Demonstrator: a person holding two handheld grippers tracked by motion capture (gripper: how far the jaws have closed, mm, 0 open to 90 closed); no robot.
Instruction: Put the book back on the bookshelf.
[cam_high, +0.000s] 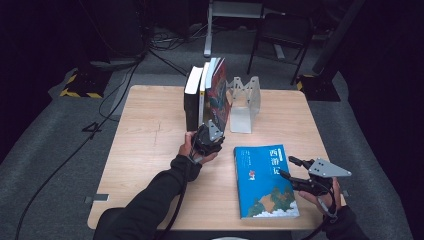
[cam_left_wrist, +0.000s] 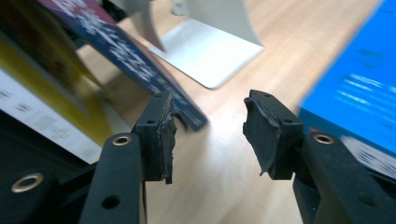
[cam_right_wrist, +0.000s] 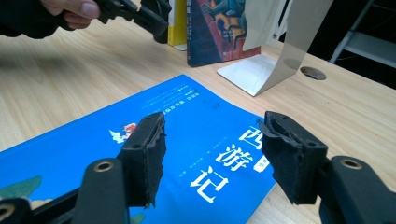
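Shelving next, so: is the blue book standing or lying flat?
Lying flat: the blue book rests cover-up on the table, apart from the upright books.

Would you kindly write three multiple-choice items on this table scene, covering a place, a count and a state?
1. Where does the blue book lie?
A. Flat on the table, by the right gripper
B. Upright against the bookend
C. On the floor

2. How many books stand upright?
A. One
B. Three
C. Five

3. How are the left gripper jaws?
A. Clamped on a book
B. Apart, holding nothing
C. Shut tight

Key: 1 A, its cover faces up near that gripper. 2 B, three spines stand together. 3 B, bare wood shows between the pads.
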